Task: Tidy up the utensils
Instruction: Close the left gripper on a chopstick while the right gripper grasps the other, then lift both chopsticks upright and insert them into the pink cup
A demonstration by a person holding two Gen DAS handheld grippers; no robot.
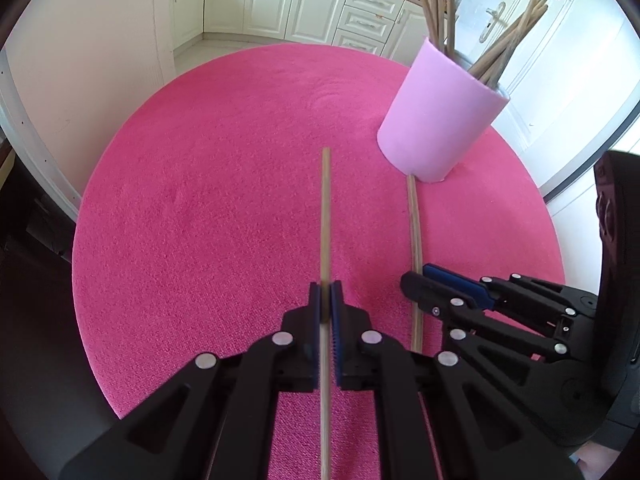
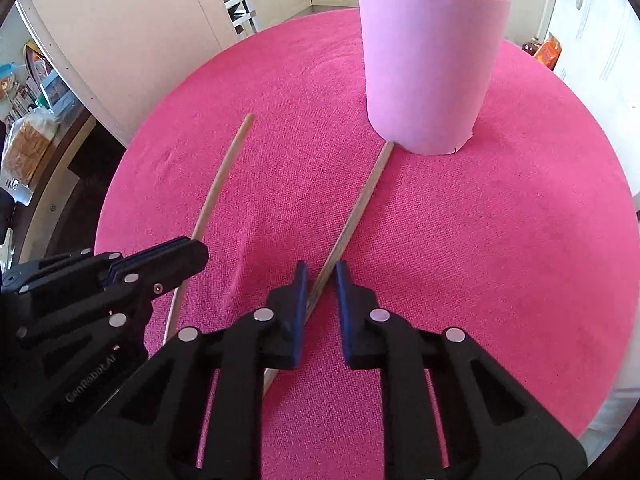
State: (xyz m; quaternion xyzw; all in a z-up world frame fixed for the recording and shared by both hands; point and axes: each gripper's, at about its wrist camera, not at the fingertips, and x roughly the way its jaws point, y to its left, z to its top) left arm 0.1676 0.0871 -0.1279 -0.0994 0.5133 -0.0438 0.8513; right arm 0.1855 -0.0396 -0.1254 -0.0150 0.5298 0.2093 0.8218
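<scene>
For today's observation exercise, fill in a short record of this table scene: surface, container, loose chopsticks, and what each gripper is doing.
surface: round table under a pink cloth
container: pink holder, upright, full of chopsticks
left chopstick: clamped in the left gripper
right chopstick: lying on the cloth, far tip at the holder's base
right gripper: fingers either side of the right chopstick, a gap visible on one side

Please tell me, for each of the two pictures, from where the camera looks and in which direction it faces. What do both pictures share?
Left wrist view: sits on the left gripper, looks down and forward over the pink table; its fingers are closed on one chopstick; the right gripper shows at right.
Right wrist view: sits on the right gripper, faces down toward the pink cup; a second chopstick lies between its fingers; the left gripper shows at left.
Shared: both grippers, both chopsticks, the cup, the table.
</scene>
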